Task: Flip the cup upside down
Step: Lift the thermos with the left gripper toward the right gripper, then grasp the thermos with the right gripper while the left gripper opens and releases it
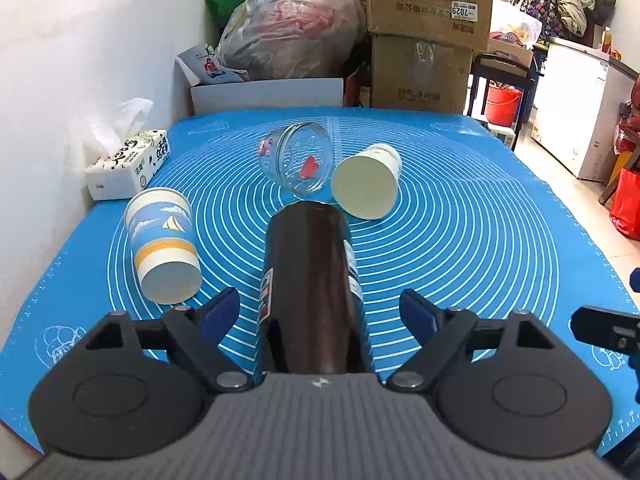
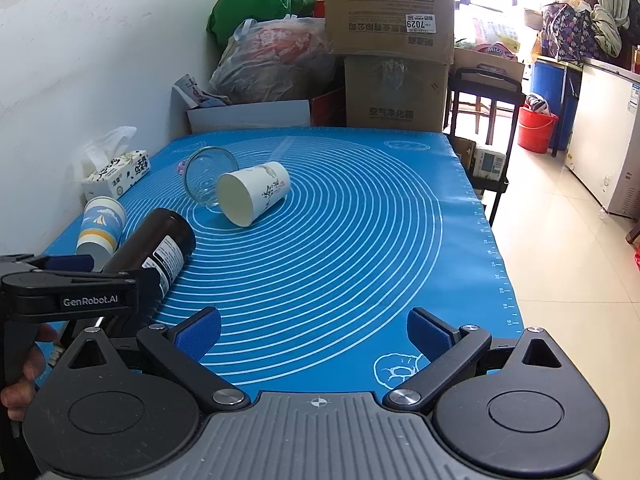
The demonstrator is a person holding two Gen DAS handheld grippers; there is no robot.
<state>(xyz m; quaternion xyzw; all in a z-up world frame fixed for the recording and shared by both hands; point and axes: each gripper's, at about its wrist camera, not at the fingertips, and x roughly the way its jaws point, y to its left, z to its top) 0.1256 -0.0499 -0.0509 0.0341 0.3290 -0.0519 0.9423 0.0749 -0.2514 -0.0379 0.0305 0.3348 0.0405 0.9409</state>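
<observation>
Dark cup (image 1: 312, 280) lies between left gripper (image 1: 320, 312) fingers, spread apart; right gripper (image 2: 316, 332) fingers apart too

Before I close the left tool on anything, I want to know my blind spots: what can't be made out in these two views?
- Dark bottle, left wrist view: its near end is hidden under the left tool body; whether it rests on the mat is unclear.
- Glass jar, right wrist view: partly hidden behind the white paper cup.
- Sailboat cup, right wrist view: lower part hidden by the left tool's finger.
- Bottle label text: too small.
</observation>
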